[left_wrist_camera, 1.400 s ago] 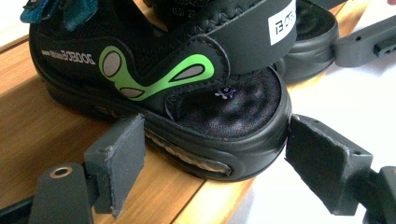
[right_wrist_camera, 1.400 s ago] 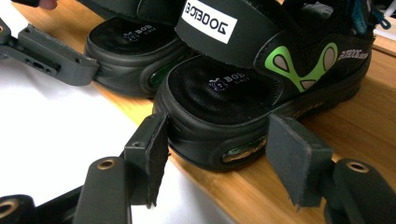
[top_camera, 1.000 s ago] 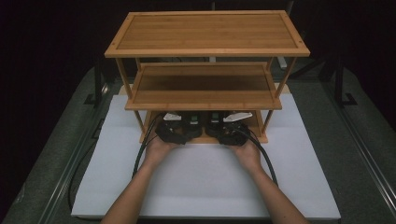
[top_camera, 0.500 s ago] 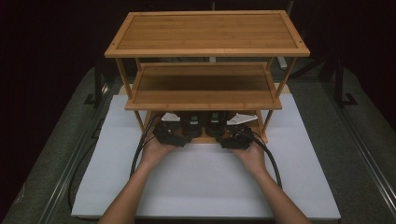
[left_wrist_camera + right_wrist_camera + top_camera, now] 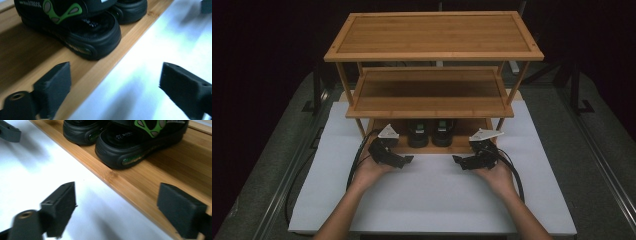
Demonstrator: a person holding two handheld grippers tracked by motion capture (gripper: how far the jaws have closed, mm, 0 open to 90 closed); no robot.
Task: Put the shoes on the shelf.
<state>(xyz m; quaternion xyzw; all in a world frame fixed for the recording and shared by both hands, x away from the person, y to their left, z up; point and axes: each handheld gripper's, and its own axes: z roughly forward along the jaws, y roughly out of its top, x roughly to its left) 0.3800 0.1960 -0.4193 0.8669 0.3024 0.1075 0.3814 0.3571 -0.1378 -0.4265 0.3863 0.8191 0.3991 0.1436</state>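
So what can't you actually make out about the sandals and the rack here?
- High view: sandals sit in shadow under the middle shelf, fronts hidden.
- Left gripper view: sandal cut off by the top edge.
- Right gripper view: strap lettering too small to read.

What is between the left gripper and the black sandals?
Just bare wood of the bottom shelf, seen in the left gripper view, between the left gripper and the black sandals.

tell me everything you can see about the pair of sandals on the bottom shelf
The pair of sandals is black, of rubbery-looking moulded material, with thick rounded soles and straps bearing green and grey oval accents. They stand side by side, upright, touching or nearly so, on the wooden rack's bottom shelf, rounded ends near its front edge. Neither gripper touches them.
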